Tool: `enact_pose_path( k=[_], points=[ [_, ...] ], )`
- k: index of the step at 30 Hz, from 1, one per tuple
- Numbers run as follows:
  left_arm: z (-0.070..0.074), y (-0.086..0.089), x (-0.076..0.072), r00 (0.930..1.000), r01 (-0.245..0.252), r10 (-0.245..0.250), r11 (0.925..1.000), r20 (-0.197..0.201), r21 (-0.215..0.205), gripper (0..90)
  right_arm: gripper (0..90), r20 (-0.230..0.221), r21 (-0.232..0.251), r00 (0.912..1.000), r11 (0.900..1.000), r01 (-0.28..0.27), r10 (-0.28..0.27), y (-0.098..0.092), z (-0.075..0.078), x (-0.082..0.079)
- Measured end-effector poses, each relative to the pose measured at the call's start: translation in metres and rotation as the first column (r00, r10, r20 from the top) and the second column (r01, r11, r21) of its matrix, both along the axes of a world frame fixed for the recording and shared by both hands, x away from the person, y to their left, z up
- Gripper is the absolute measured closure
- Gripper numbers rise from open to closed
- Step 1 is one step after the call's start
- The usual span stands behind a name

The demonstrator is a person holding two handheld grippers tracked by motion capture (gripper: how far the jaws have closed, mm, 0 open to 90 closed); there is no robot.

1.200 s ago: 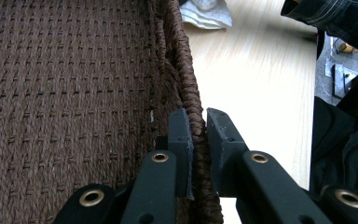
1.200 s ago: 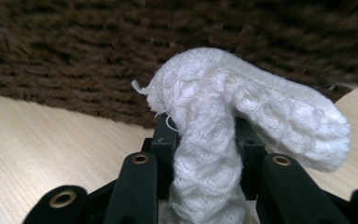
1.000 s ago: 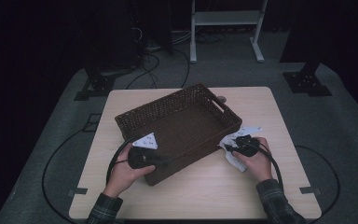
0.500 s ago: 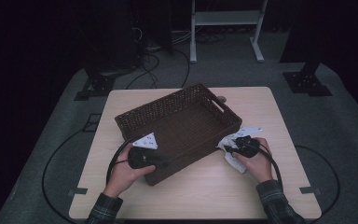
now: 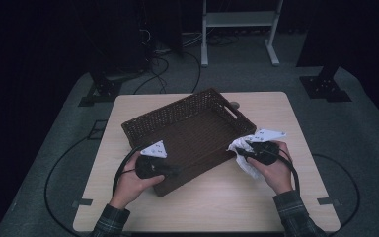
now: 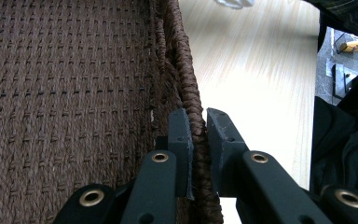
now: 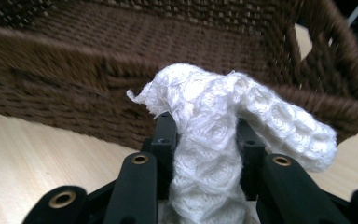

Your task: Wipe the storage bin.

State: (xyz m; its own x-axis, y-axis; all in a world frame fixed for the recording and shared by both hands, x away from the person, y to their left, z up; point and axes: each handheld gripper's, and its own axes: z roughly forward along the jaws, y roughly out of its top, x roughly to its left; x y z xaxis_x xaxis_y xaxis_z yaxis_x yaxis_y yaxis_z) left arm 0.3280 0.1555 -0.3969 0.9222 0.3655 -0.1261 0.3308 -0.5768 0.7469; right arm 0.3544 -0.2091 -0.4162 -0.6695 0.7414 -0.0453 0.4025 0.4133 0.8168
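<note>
The white cloth [image 7: 214, 140] was held pinched in the right gripper [image 7: 205, 135] just beside the woven basket [image 5: 187, 133], whose near rim was clamped by the left gripper [image 6: 196, 140]. If dragged, the hanging cloth could be snagged on the weave. A pale wooden table [image 5: 237, 197] was seen in a dark room.

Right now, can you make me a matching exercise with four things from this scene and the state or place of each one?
1. left gripper
2. right gripper
3. white cloth
4. brown basket

a. lies beneath the basket
b. clamped on the basket rim
c. pinched between two jaws
d. holds the cloth

Extra thing for a: table.

Pairs: 1-b, 2-d, 3-c, 4-none, table-a.
</note>
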Motion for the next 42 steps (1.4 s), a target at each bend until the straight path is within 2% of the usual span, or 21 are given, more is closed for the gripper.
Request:
enact_pose_path(
  k=[3,6,22,29,35,42],
  points=[
    [0.000,0.000,0.000,1.0000,0.000,0.000,1.0000,-0.001,0.000,79.8,67.3,0.016,0.005,0.9999,1.000,-0.006,0.006,0.000,0.006,-0.003],
    [0.000,0.000,0.000,1.0000,-0.001,0.001,1.0000,-0.002,-0.001,79.9,67.3,0.017,0.004,0.9998,1.000,-0.007,0.007,0.002,0.006,-0.003],
    [0.000,-0.001,0.001,1.0000,0.001,-0.001,1.0000,-0.003,-0.002,79.7,67.3,-0.031,-0.021,0.9995,1.000,-0.013,0.012,0.013,-0.014,0.007],
    [0.000,-0.001,0.001,1.0000,0.002,-0.002,1.0000,-0.002,-0.001,79.7,67.4,-0.062,-0.058,0.9976,0.998,-0.034,0.031,0.019,-0.027,0.012],
    [0.000,-0.001,0.000,1.0000,0.002,-0.002,1.0000,-0.002,-0.001,79.7,67.4,-0.080,-0.067,0.9964,0.997,-0.034,0.029,0.020,-0.035,0.014],
    [0.000,-0.001,0.000,1.0000,0.003,-0.003,1.0000,0.000,0.000,79.7,67.4,-0.112,-0.103,0.9933,0.994,-0.039,0.027,0.022,-0.048,0.018]
  ],
)
